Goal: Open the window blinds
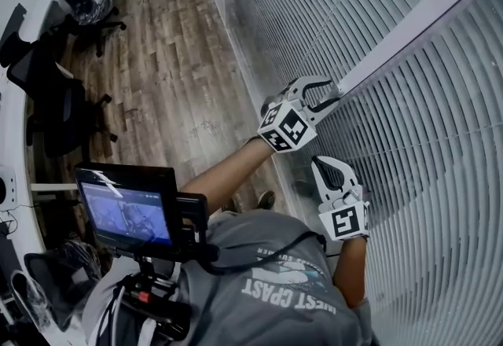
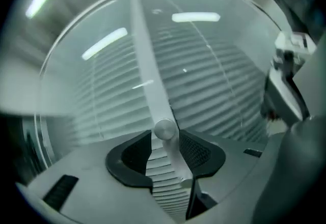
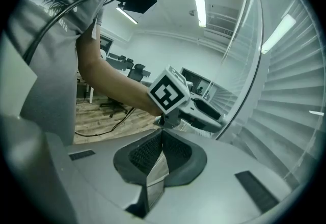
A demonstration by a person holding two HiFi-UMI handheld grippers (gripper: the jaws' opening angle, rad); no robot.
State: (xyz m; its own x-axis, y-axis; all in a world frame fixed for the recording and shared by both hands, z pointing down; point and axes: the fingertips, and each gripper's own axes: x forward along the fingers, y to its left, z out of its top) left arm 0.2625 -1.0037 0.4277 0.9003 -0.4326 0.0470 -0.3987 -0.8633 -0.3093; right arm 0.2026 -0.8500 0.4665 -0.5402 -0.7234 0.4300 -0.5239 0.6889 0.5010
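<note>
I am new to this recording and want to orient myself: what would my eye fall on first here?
The white slatted blinds fill the right side of the head view. Against them the left gripper has a slim rod with a round metal end between its open fingers, while the right gripper just below is shut and empty. A small monitor sits at lower left.

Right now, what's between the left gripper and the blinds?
A pale, knobbed rod stands between the left gripper's open jaws, in front of the blinds; the left gripper view shows it.
</note>
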